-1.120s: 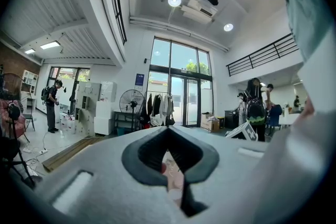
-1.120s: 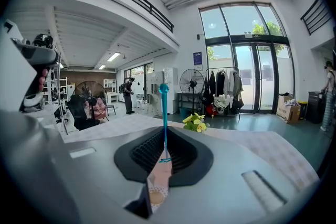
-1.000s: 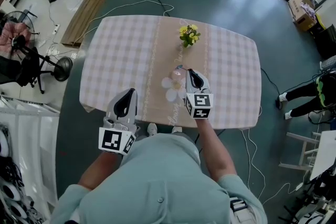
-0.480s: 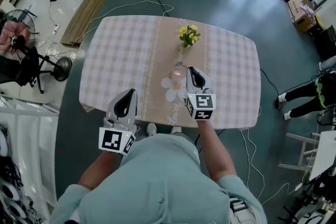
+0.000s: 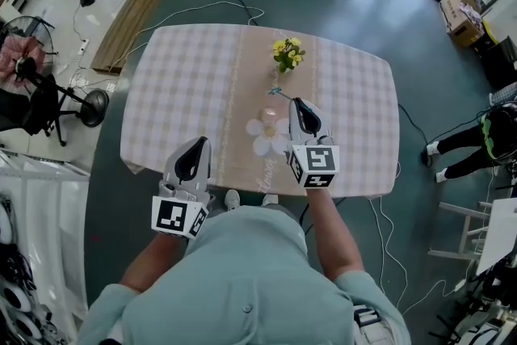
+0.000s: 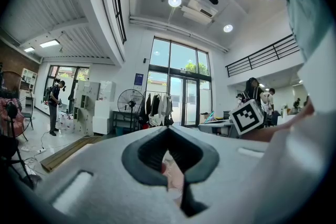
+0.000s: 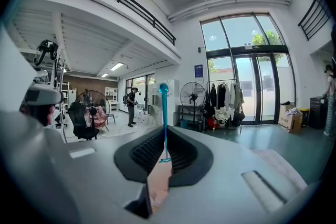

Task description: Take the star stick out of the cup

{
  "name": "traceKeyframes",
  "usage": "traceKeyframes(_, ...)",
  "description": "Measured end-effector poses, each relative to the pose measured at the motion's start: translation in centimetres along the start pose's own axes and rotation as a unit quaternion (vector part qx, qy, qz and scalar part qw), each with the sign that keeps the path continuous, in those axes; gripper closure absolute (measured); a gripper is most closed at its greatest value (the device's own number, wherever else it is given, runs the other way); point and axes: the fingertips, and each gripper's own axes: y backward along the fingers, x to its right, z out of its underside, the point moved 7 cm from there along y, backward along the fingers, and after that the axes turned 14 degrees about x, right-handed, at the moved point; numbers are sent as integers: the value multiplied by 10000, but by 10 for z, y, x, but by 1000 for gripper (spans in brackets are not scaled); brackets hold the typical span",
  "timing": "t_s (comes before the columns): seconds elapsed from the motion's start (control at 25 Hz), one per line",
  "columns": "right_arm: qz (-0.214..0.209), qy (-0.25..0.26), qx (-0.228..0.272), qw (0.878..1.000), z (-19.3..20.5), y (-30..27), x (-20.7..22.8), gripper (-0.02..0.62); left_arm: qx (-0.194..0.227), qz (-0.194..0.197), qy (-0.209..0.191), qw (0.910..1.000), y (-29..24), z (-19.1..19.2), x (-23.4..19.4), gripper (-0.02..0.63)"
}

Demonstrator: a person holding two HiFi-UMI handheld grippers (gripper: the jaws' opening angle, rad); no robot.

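Checked tablecloth (image 5: 186, 77) is carrying the cup (image 5: 269, 115). The right gripper (image 5: 296, 105) is pinching the star stick (image 7: 164, 113), whose thin shaft is risking slipping free. The left gripper (image 5: 195, 148) is idling closed, empty.

Checked table (image 5: 194, 93) bears a flower vase (image 5: 288, 55) and cup (image 5: 269, 115).

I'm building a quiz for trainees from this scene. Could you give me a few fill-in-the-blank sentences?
The right tool is shut on the star stick, which points ____.
The left tool holds ____.
The flowers on the table are ____.
Missing words: up; nothing; yellow.
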Motion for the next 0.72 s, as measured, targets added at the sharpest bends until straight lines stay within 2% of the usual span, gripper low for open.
traceKeyframes(0.72, -29, 127, 331, 9994, -38, 8, 0, 583, -10, 31, 22, 10000, 0, 3, 0, 602)
